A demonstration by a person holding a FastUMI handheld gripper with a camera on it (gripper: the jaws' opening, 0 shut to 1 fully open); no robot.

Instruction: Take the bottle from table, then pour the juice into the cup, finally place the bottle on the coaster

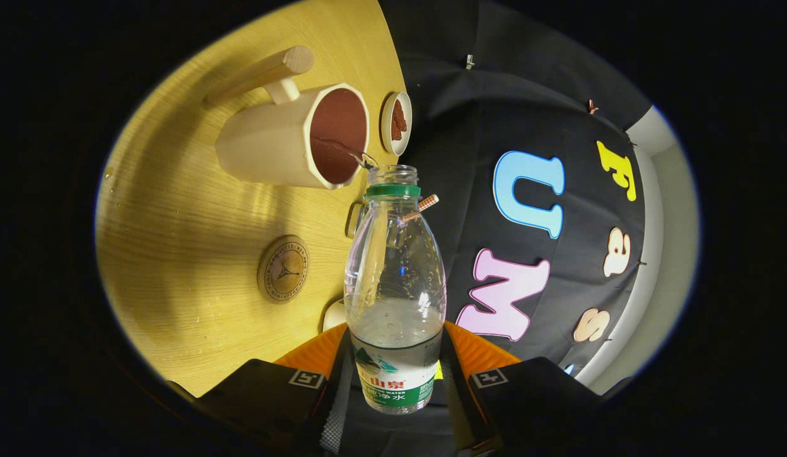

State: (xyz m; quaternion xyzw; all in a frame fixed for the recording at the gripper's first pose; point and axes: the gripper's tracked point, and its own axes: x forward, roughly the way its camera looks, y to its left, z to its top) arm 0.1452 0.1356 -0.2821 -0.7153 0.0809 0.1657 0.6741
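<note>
The hand-held gripper point(396, 374), lowest in the frame and nearest the camera, has both fingers closed against the labelled lower body of the clear plastic bottle point(395, 298), which fills the centre of the frame, uncapped and tipped with its mouth at the rim of the cup point(273, 143) at upper left. The bottle looks thin-walled, light and slippery with little liquid left, so I judge the low, firm but gentle hold right. Smaller, on the wooden counter point(178, 222), the round coaster point(283, 268) lies left of the bottle, below the cup.
</note>
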